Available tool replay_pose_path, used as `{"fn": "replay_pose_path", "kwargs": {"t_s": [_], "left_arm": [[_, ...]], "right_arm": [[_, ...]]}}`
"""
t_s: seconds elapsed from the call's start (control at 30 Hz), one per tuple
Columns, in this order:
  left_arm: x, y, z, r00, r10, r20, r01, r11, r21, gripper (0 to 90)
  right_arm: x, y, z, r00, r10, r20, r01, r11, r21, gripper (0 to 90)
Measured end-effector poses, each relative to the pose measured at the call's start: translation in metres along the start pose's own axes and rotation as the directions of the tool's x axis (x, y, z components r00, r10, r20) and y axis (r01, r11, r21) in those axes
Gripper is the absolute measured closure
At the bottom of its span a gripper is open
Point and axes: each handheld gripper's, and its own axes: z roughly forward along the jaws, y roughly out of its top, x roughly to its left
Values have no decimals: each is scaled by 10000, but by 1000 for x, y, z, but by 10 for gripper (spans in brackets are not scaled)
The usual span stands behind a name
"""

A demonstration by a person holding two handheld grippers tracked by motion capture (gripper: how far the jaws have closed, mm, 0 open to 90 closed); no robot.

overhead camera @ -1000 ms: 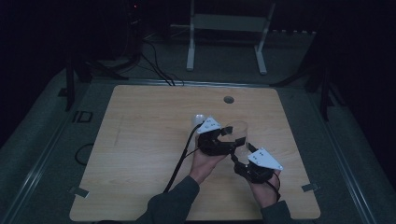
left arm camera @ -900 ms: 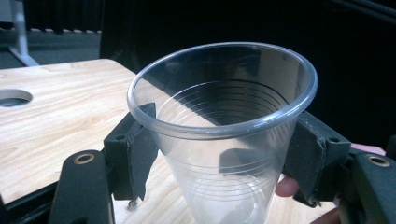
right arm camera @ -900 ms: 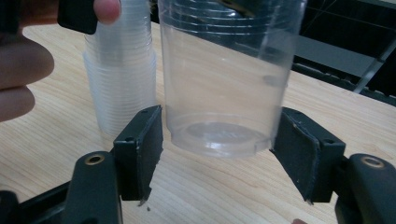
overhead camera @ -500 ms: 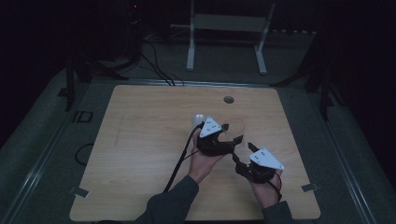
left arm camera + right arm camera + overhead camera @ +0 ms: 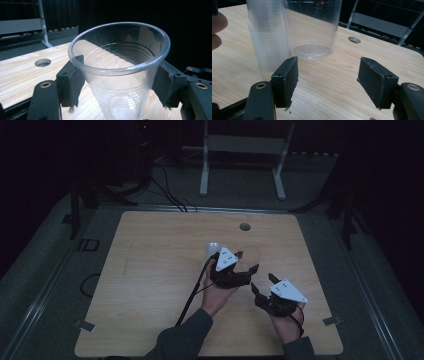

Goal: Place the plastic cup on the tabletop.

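Note:
A clear plastic cup point(image 5: 117, 71) stands upright between the pads of my left gripper point(image 5: 116, 85), which press on its sides just under the rim. In the right gripper view the same cup point(image 5: 312, 27) has its base on the wooden table point(image 5: 332, 95), next to a tall stack of clear cups point(image 5: 268, 37). From above, the left gripper point(image 5: 247, 261) sits right of the whitish stack point(image 5: 212, 247). My right gripper point(image 5: 262, 281) is a little nearer the person; in its own view the right gripper point(image 5: 328, 80) has wide-apart jaws with nothing between them.
A round hole point(image 5: 244, 226) is cut into the table point(image 5: 150, 270) near its far edge. A white metal stand point(image 5: 242, 165) is on the floor behind the table. Fingers of a hand point(image 5: 217, 27) show left of the stack. A black cable point(image 5: 192, 292) trails from the left gripper.

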Motion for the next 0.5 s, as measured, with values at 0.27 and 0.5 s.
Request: {"fn": "replay_pose_path", "kwargs": {"t_s": [0.27,0.5], "left_arm": [[1,-3,1,9998,89,-189,-87,9999,92,314],[1,-6,2,9996,109,-259,-106,9999,121,314]], "right_arm": [[-2,-1,-3,9998,179,53,-179,9998,-53,325],[-5,-1,-3,9997,235,121,-234,9997,-56,325]]}}
